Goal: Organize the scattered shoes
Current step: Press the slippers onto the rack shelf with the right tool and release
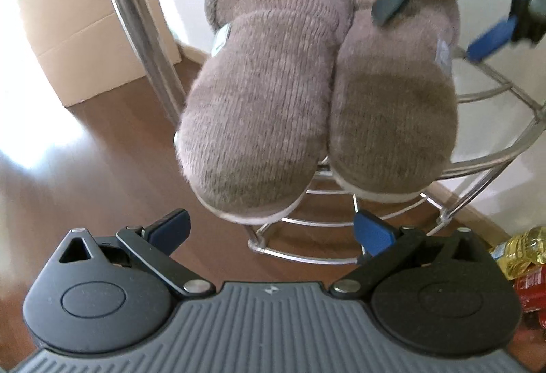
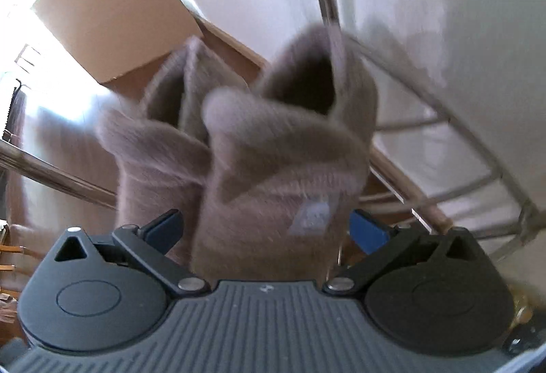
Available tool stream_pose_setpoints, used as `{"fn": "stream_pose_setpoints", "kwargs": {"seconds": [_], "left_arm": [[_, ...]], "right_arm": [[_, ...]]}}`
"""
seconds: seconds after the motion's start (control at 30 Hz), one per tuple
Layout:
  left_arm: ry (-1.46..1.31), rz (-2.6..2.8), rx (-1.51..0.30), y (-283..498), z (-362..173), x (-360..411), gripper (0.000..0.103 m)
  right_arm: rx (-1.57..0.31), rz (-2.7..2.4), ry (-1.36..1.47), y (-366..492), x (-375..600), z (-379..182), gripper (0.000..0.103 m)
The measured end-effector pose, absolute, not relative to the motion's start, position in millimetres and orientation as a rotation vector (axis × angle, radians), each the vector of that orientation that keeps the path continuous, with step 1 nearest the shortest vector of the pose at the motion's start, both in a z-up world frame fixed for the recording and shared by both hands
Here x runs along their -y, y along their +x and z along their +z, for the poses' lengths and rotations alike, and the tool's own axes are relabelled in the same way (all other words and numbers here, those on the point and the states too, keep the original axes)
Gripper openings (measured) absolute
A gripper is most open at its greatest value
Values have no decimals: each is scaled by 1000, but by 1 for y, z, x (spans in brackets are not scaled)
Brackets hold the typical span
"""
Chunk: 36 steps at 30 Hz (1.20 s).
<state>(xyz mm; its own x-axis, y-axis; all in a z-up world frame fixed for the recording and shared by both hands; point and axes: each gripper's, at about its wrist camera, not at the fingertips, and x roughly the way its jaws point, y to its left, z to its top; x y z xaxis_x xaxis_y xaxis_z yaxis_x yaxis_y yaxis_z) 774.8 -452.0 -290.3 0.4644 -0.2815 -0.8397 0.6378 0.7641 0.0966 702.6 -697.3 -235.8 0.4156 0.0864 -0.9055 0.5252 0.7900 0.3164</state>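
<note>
Two fuzzy grey-brown slippers sat side by side on the wire shoe rack (image 1: 477,165), toes toward your left gripper (image 1: 271,229), sides touching. The left slipper (image 1: 262,100) lay nearer the rack's chrome post (image 1: 136,15); the right slipper (image 1: 392,114) lay on the wall side. Each had a small pale label on its outer side.

Your left gripper was released, fingers spread wide, holding nothing, just short of the slipper toes and not touching them.

Your right gripper (image 2: 266,226) was also spread apart. In the right wrist view the wall-side slipper (image 2: 283,168) sat between its fingers, but the pads were clear of the fabric, so no grasp. From the left wrist view that same gripper (image 1: 440,11) hung over the heel end of the right slipper, one pad (image 1: 392,3) at or just above the fuzz; contact was too blurred to call.

A cardboard box (image 1: 85,32) stood on the wood floor (image 1: 85,151) beyond the post. Yellow and red packets (image 1: 522,267) lay at the right edge.
</note>
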Motion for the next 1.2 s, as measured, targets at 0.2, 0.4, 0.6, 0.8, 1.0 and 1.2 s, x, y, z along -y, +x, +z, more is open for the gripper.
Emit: {"fn": "stream_pose_setpoints", "kwargs": {"seconds": [0.2,0.4,0.6,0.8,1.0,1.2], "left_arm": [[433,-633,-910,783,-307,461,103],[450,-653,-900,774,-337,482,103],[452,-647,-897,772,-339,478,103],[452,-667,-889,773,-340,474,103],[463,-674,-881,776,-347,478,103],[454,-667,-878,784,-345,475,103]], "right_arm": [[-1105,-384,685,723,710,-259,103],[-1070,-417,686,724,711,-269,103],[-1086,-468,633,720,697,-264,103],[-1082,-492,581,718,692,-261,103],[-1073,-521,586,730,692,-265,103],[-1068,-550,595,741,693,-271,103]]}}
